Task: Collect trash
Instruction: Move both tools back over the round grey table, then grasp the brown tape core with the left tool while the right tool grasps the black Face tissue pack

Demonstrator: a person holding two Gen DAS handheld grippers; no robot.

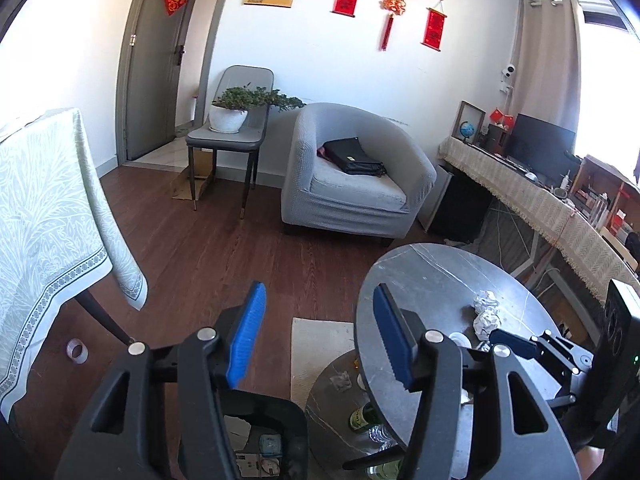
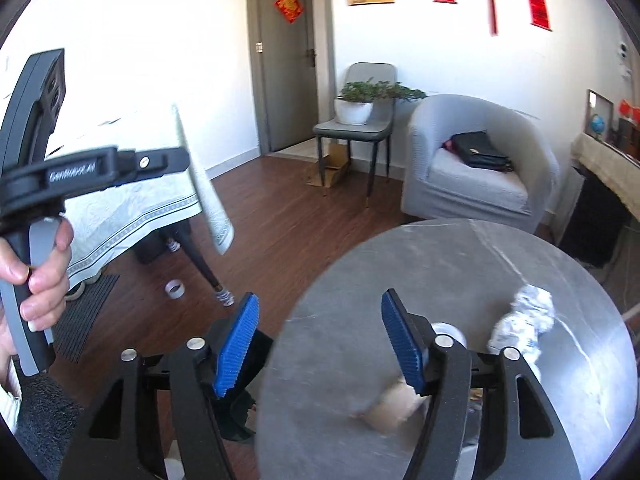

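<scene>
Two crumpled paper balls (image 1: 486, 312) lie on the round grey marble table (image 1: 432, 276); the right wrist view shows them as crumpled paper (image 2: 524, 320) at right. My left gripper (image 1: 320, 336) is open with nothing between its blue pads. It hangs over the floor, above a black trash bin (image 1: 272, 428) that holds some litter. My right gripper (image 2: 320, 340) is open and empty over the table's (image 2: 440, 264) left edge. A blurred brown thing (image 2: 392, 404) lies on the table under it. A small white round thing (image 2: 450, 330) sits behind its right finger.
The table's lower shelf (image 1: 332, 400) holds bottles (image 1: 362, 418) and a crumpled tissue (image 1: 340, 381). A table with a pale cloth (image 1: 44, 216) stands at left, with a tape roll (image 1: 77, 350) on the floor. Behind are a grey armchair (image 1: 352, 196), a chair with a plant (image 1: 232, 120) and a desk (image 1: 532, 200).
</scene>
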